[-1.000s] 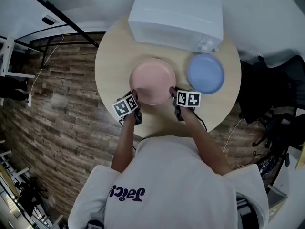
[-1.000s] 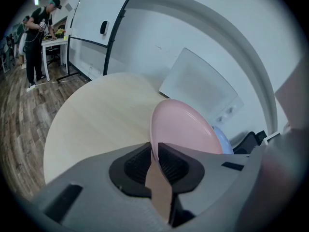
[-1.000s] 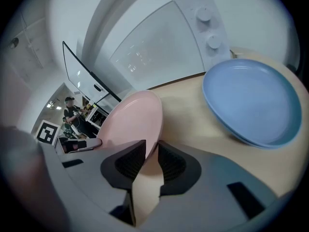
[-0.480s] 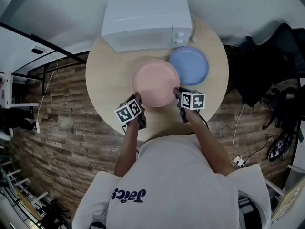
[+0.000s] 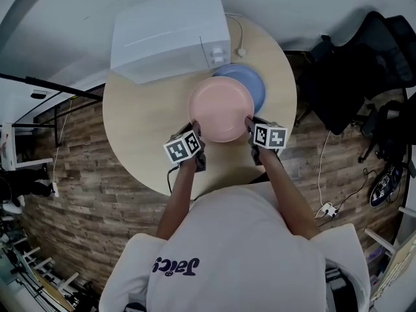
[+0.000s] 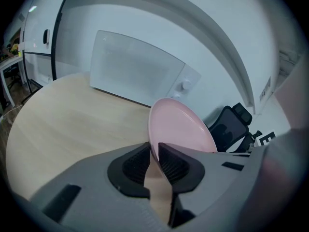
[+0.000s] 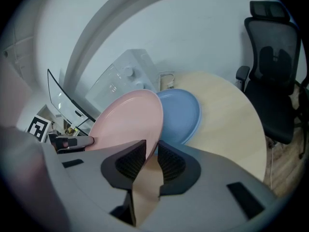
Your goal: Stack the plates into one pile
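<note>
I hold a pink plate (image 5: 221, 108) by its two near edges, lifted above the round wooden table (image 5: 140, 129). My left gripper (image 5: 194, 134) is shut on the plate's left rim (image 6: 159, 129). My right gripper (image 5: 250, 126) is shut on its right rim (image 7: 145, 120). A blue plate (image 5: 255, 84) lies flat on the table beyond, and the pink plate overlaps its near left part. In the right gripper view the blue plate (image 7: 181, 114) shows to the right of the pink one. In the left gripper view the blue plate is hidden.
A white microwave (image 5: 170, 32) stands at the back of the table, close behind both plates, with its cord (image 5: 242, 44) at its right. A black office chair (image 5: 354, 57) is off the table's right side. Wood floor surrounds the table.
Both grippers have carried the pink plate to the right, from beside the blue plate to partly over it. The head view has swung, so the microwave now appears further left.
</note>
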Demonstrator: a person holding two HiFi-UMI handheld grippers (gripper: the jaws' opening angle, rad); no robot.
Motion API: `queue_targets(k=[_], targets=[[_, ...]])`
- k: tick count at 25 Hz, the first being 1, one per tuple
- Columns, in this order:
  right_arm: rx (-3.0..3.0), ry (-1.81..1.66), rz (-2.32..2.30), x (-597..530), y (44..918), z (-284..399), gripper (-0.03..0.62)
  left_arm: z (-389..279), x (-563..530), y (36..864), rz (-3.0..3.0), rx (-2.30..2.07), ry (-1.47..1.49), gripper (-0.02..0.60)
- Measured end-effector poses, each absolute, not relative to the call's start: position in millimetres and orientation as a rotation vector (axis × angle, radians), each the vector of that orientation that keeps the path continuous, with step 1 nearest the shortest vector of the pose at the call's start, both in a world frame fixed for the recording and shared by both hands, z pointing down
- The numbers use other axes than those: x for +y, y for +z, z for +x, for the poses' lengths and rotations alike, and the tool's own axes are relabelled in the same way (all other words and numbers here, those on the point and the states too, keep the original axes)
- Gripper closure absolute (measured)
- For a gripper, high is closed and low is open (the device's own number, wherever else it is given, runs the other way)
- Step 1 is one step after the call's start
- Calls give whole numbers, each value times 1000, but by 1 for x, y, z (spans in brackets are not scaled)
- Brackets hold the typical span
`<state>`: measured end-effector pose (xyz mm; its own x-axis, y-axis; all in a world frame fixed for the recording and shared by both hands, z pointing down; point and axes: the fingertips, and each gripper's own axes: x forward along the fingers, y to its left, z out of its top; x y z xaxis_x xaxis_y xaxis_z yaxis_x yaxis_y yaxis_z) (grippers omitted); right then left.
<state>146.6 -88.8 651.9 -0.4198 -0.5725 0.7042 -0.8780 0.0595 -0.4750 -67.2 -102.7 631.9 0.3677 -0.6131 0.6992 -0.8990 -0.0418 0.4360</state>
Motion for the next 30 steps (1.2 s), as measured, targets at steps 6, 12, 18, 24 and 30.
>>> queue_targets(k=[6, 12, 18, 24, 30], targets=[[-1978, 1310, 1508, -113, 655, 193, 514, -20, -126, 641, 1798, -1281, 489, 518], [-1931, 1284, 1526, -139, 664, 219, 516, 6, -154, 653, 1801, -1269, 523, 515], [-1928, 1264, 1506, -156, 671, 229, 516, 18, -170, 665, 1826, -1308, 648, 509], [-1899, 1250, 1498, -162, 682, 238, 516, 27, -173, 676, 1821, -1299, 679, 504], [-1882, 1215, 1478, -162, 688, 234, 514, 24, -169, 684, 1793, -1317, 715, 497]])
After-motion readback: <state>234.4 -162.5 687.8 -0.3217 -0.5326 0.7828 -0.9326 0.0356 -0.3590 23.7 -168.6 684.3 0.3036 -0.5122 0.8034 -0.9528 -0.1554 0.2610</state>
